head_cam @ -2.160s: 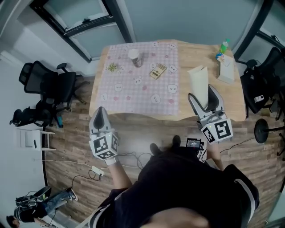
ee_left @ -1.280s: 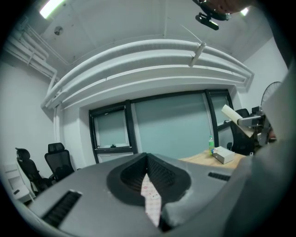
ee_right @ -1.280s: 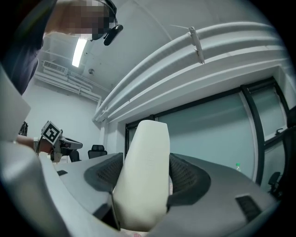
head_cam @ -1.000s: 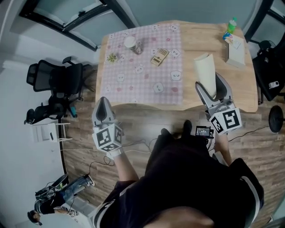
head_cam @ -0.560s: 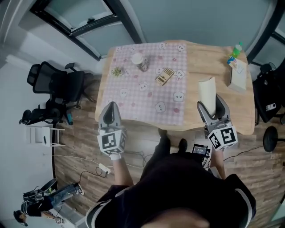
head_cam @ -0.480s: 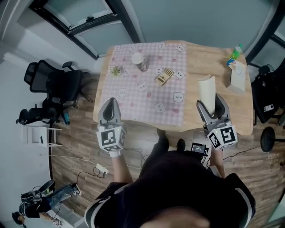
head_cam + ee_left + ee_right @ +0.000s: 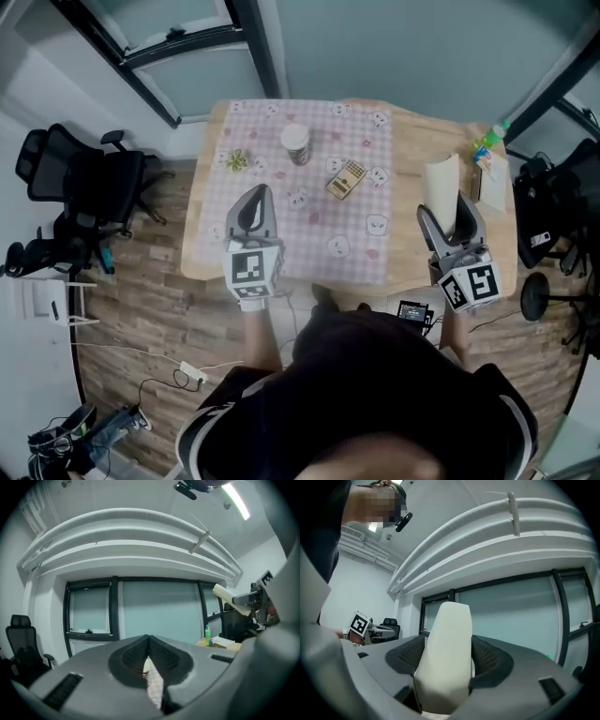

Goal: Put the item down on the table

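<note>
The tall cream-white flattened tube [image 7: 442, 187] sits in the right tongs [image 7: 444, 208], clamped low on its body between the two ribbed dark pads. Most of its length juts out past the tips, away from the person. In the right gripper view the tube [image 7: 444, 644] fills the gap from pad to pad, with the window and ceiling behind it and no surface under it.

From the head view the tube lies over the strip of bare wood at the right side of the light wooden tabletop [image 7: 410, 155], just right of the pink checked cloth with small white faces [image 7: 309, 211]. Whether it touches the wood cannot be told from there.

The left tongs [image 7: 258, 195] hang over the near left part of the cloth. Their pads are pressed together with nothing between them, and only a sliver of the cloth shows through the slit in the left gripper view.

On the cloth stand a white-lidded jar [image 7: 296, 143], a small green sprig [image 7: 234, 159] and a flat tan box [image 7: 346, 178], all well apart from the tube. At the right edge of the tabletop are a green bottle [image 7: 488, 141] and a white box [image 7: 493, 184]. A black office chair [image 7: 80, 183] stands on the wooden plank floor [image 7: 131, 309] to the left.
</note>
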Tool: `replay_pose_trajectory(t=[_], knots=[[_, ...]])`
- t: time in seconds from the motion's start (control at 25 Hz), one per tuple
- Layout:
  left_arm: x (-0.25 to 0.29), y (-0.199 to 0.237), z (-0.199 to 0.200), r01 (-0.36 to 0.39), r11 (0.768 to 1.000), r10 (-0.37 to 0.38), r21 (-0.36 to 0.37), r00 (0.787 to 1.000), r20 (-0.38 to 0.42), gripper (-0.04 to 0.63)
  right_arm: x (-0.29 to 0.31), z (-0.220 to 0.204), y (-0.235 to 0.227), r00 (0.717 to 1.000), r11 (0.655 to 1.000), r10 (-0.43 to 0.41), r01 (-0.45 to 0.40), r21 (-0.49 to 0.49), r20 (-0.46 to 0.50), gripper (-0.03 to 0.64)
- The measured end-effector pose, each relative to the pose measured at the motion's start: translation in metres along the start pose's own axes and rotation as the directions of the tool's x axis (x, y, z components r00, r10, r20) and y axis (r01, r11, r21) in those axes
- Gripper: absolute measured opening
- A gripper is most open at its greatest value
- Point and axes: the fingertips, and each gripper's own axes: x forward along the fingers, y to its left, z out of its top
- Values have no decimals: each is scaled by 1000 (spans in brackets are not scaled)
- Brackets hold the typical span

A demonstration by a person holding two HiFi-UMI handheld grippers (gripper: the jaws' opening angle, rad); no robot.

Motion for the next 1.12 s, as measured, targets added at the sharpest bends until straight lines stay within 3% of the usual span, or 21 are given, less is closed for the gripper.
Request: replay_pose_trajectory(t=[0.32,0.48,0.6,0.84,1.0,1.12], knots=[[32,1,-10,96,995,-96,-18,995,7,0,32,-1,19,999,999,-16,13,-50,-52,319],[47,-5,-13,108,994,-108,24,994,9,0,42,-1,22,998,996,-8,3,-92,-56,319],[47,-11,-8,91,996,-92,13,995,42,0,44,-1,17,999,994,11,-16,-110,-48,319],[44,-31,-3,36,999,-36,18,999,-4,0,38,-3,-11,998,997,59,-58,-54,4,319],[46,-46,8,-3,994,5,109,1000,-20,0,33,-4,-29,994,996,87,-85,-30,65,319],[43,-50,11,-11,993,15,120,999,-32,0,29,-8,-38,995,997,79,-79,-2,67,319]])
